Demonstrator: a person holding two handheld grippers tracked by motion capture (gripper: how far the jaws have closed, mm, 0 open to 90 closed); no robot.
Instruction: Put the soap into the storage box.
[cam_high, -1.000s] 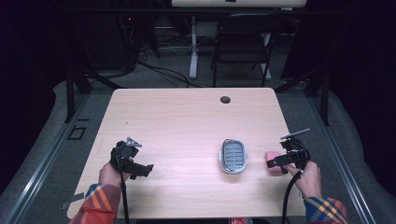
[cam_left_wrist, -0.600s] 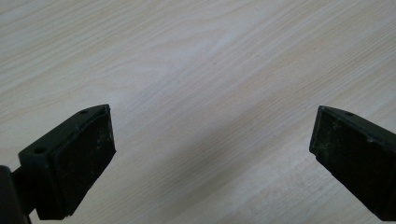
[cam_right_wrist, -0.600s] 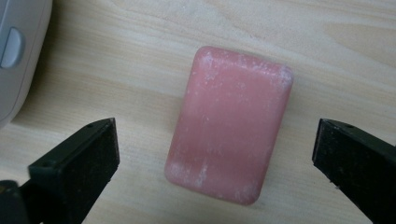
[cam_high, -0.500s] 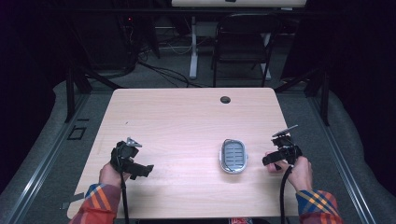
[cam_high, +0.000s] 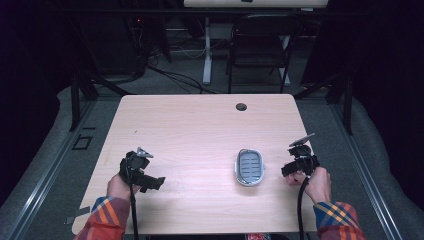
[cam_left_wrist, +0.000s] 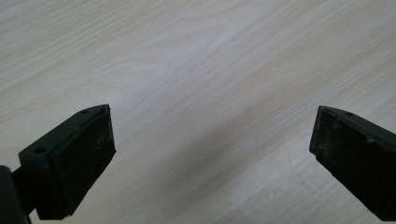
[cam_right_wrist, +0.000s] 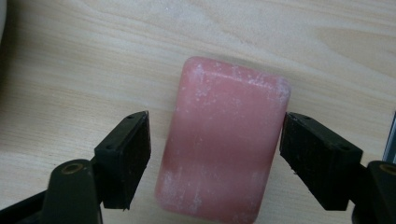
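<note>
High view: pale wood counter. Left tool sits low over the near-left part of the counter, held in the left hand. Right tool is near the right edge, held in the right hand. A grey oval dish with a ribbed inside lies on the counter just left of the right tool, apart from it. A dark round hole sits near the far edge.

Left gripper view: jaws spread wide, bare wood between them; nothing held.

Right gripper view: pink soap lies flat on the counter between the jaws. Right jaw is at the soap's edge; left jaw stands just off it, a small gap showing. Tool is parted, not clamped.
</note>
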